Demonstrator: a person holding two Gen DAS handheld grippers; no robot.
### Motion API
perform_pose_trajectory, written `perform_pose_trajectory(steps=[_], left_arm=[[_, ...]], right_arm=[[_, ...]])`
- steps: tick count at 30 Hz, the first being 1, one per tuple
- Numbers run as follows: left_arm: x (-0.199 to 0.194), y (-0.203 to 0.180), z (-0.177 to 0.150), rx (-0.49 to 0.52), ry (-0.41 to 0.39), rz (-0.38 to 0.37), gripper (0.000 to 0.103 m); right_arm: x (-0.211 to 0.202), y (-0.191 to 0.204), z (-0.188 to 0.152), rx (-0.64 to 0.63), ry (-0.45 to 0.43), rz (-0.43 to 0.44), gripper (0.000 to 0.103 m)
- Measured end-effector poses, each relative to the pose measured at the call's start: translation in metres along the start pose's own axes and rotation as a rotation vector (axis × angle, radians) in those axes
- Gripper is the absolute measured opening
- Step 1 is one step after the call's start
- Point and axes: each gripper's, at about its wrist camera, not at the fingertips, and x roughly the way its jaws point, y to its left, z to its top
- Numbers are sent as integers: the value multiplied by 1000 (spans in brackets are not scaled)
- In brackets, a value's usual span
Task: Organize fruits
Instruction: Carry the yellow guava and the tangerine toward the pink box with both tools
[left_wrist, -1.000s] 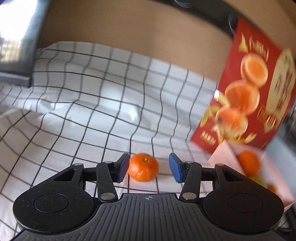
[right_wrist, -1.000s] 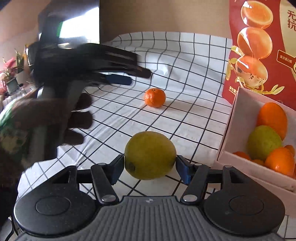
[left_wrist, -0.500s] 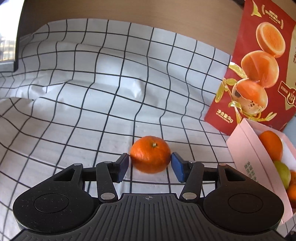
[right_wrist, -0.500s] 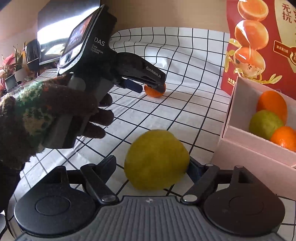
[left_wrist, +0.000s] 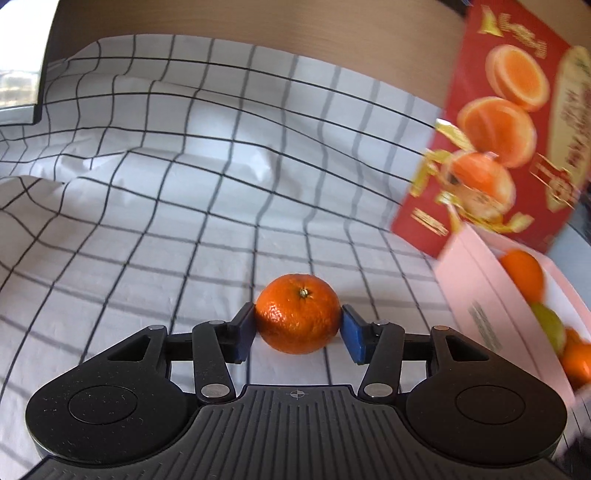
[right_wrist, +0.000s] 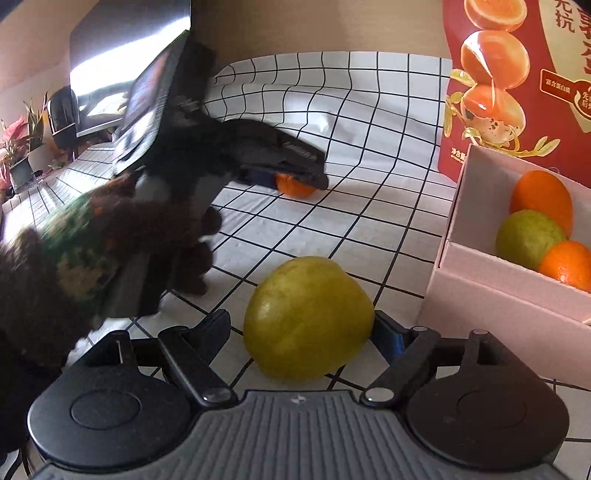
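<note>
Left gripper (left_wrist: 298, 325) clamped on mandarin (left_wrist: 297, 313), right gripper (right_wrist: 308, 332) clamped on green-yellow fruit (right_wrist: 308, 318), beside pink box (right_wrist: 517, 310).

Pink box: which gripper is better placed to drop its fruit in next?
Right, probably. The right gripper holds the yellow-green fruit right beside the pink box. The left gripper pinches the mandarin on the cloth, farther from the box.

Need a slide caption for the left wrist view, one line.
Left gripper jaws closed on a mandarin resting on the checked cloth, pink fruit box at right.
</note>
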Motion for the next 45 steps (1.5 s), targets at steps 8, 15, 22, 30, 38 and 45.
perform_pose_trajectory(steps=[8,15,22,30,38,45], left_arm=[[-82,-15,-55,-8,-51,-57,54],[-114,-14,-85,-62,-100,-83,54],[-112,-17,-89,-68,-83,-50,54],[-118,-17,-95,-101,-83,22,54],[-117,-21,-96,-75,-70,44,54],[-117,-20,-96,-83,-71,38,54]], right_arm=[[-12,-2,-6,-22,-9,-31,83],[-22,1,-15,-63,-7,-50,83],[-31,4,-20,-87,-29,-34,84],[-37,2,-19,-35,-55,-67,84],[-19,16,-11,-9,6,-84,84],[-1,26,-2,3,25,-101,79]])
